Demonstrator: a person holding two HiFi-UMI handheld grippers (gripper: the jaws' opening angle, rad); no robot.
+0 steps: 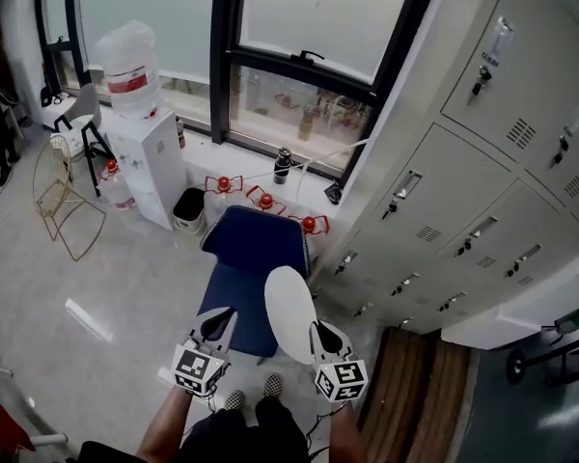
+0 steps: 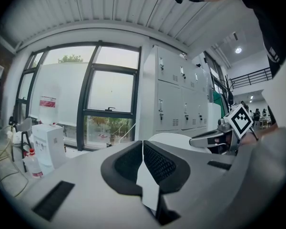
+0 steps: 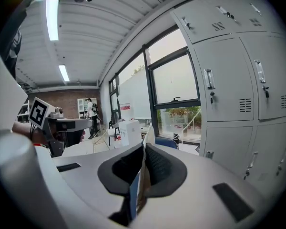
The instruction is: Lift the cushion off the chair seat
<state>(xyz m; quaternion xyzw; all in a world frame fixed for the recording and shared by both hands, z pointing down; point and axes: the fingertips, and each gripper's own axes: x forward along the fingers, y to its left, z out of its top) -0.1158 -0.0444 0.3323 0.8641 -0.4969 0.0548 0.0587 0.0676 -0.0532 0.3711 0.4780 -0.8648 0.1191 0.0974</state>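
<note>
Cushion (image 1: 289,312) is white and tilted on edge above the right edge of the blue chair seat (image 1: 236,307). Right gripper (image 1: 320,334) is clamped on its near rim. Left gripper (image 1: 218,324) is pinched on a thin white flap (image 2: 148,187), probably cushion fabric. Raise both hands evenly, grips tight, until it clears the seat.

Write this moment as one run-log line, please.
left tool: shut on cushion | right tool: shut on cushion | cushion: tilted over blue chair
</note>
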